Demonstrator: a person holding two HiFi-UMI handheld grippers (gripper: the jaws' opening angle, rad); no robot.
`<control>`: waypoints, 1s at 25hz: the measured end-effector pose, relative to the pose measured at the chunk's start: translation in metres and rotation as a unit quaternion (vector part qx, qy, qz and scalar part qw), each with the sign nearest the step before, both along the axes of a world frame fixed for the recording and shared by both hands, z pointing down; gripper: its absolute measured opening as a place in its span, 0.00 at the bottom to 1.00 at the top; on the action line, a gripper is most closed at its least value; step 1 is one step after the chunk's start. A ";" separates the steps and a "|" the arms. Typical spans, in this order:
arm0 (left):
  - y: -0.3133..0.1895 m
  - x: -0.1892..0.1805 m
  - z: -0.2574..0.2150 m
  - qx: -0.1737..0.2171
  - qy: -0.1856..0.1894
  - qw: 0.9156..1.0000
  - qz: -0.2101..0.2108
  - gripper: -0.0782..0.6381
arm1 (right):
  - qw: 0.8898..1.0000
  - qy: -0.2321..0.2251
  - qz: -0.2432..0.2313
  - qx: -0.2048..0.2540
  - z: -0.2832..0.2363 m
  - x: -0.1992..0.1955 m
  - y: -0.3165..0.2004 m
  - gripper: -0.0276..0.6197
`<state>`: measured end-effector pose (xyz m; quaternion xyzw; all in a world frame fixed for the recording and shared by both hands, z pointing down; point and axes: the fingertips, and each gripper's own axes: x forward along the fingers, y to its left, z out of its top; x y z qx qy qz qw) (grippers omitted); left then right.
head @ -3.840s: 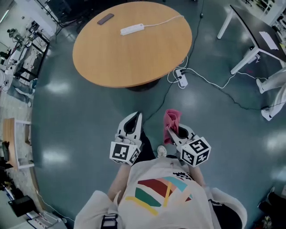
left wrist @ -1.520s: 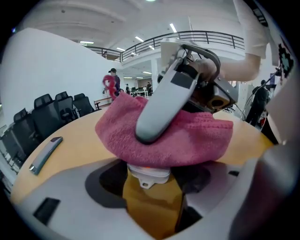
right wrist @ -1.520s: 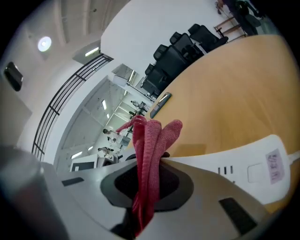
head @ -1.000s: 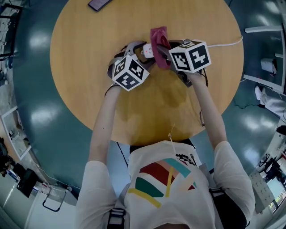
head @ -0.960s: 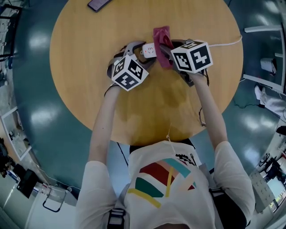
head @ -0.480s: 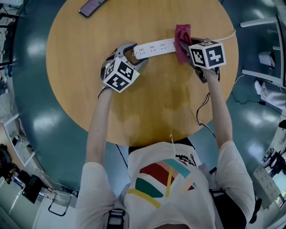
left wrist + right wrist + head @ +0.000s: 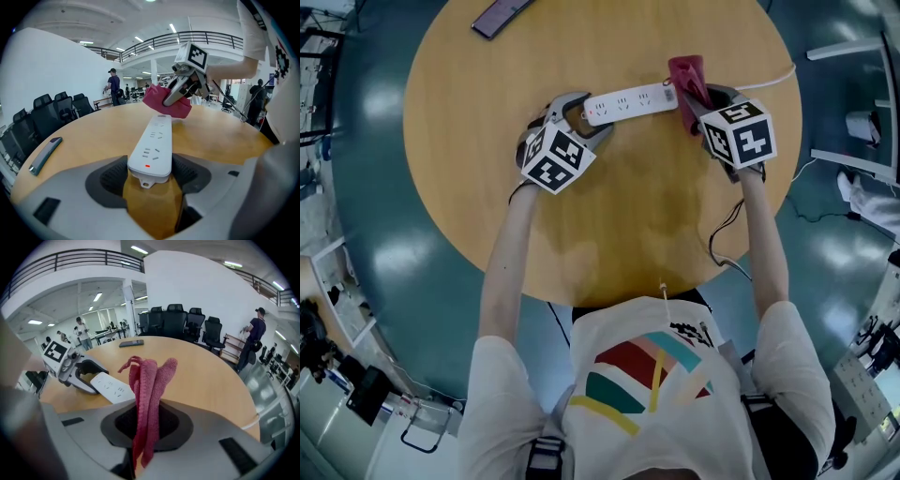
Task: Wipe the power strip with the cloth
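Observation:
A white power strip lies on the round wooden table. My left gripper is shut on the strip's left end, and its switch end sits between the pads. My right gripper is shut on a pink cloth, which stands bunched at the strip's right, cord end. In the left gripper view the cloth rests on the strip's far end. In the right gripper view the cloth rises from between the jaws, with the strip and left gripper off to the left.
A dark phone lies at the table's far left edge. The strip's white cord runs off the right edge. Office chairs and people stand beyond the table. The table's near half shows bare wood.
The right gripper has dragged the cloth along the strip from the left gripper's end to the cord end. The left gripper has stayed on the strip.

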<state>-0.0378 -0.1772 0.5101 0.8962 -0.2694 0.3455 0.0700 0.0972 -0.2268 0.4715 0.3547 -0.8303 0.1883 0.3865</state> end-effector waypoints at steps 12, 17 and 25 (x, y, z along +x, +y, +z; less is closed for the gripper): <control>-0.013 -0.031 -0.057 0.047 0.082 0.990 -0.103 0.15 | 0.913 0.149 -0.323 0.199 -0.016 -0.103 0.090 0.10; -0.013 -0.009 -0.043 0.018 0.075 0.994 -0.073 0.15 | 0.797 0.283 -0.432 0.314 0.014 -0.150 0.106 0.10; -0.010 -0.005 -0.025 -0.004 0.047 0.996 -0.078 0.15 | 0.807 0.257 -0.424 0.321 0.028 -0.177 0.105 0.10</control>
